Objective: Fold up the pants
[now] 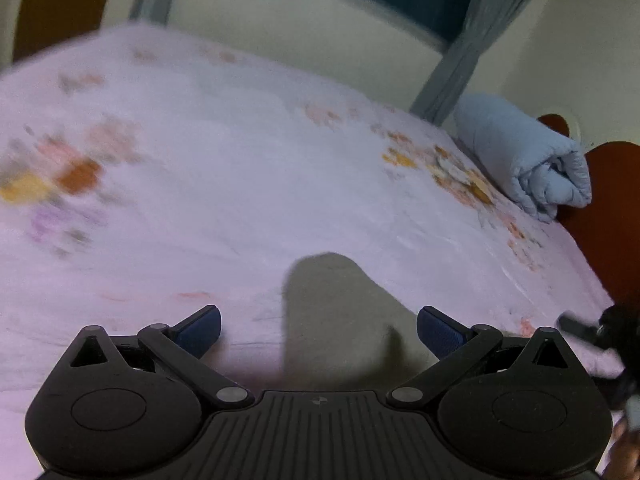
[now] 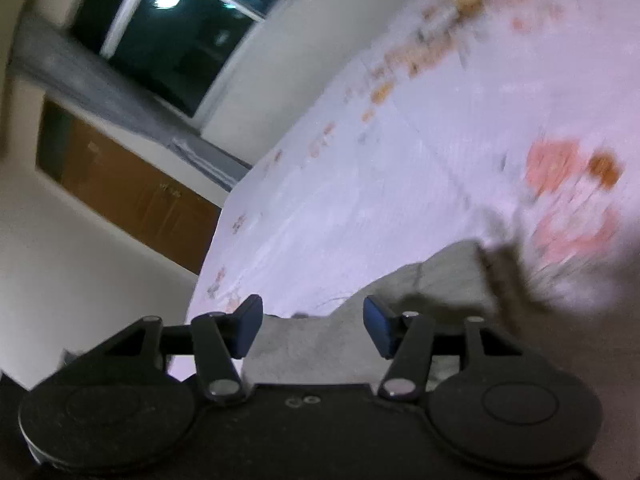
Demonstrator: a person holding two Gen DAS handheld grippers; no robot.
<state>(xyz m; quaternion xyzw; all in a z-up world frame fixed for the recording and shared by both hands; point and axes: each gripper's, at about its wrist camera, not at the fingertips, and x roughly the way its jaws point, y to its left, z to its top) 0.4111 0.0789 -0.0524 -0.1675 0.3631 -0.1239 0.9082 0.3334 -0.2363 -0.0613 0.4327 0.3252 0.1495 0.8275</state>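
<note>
One bed (image 1: pixel 248 184) fills both views, covered by a pale lilac sheet printed with orange and pink flowers, and it carries everything the task concerns. At its far right edge in the left wrist view lies one rolled light-blue quilt (image 1: pixel 528 156), well apart from the work. One pair of pants (image 1: pixel 340 320), grey-olive cloth, lies on the sheet close in front of both cameras: in the left wrist view a single rounded end of it reaches forward between the fingers, and in the right wrist view the same cloth (image 2: pixel 360 328) sits rumpled, with a blurred flap at the right that may be lifted, though the blur keeps me from saying so. There are two tools. The left hand-held gripper (image 1: pixel 319 330) has its jaws spread wide with nothing pinched; the cloth lies below and between them. The right hand-held gripper (image 2: pixel 313 326) also stands spread, its blue pads apart and clear of the fabric. I judge the step to be a release between folds, with both tools free of the pants. The next move likely calls for choosing a fresh edge, pinching it at two points and carrying it across evenly.
</note>
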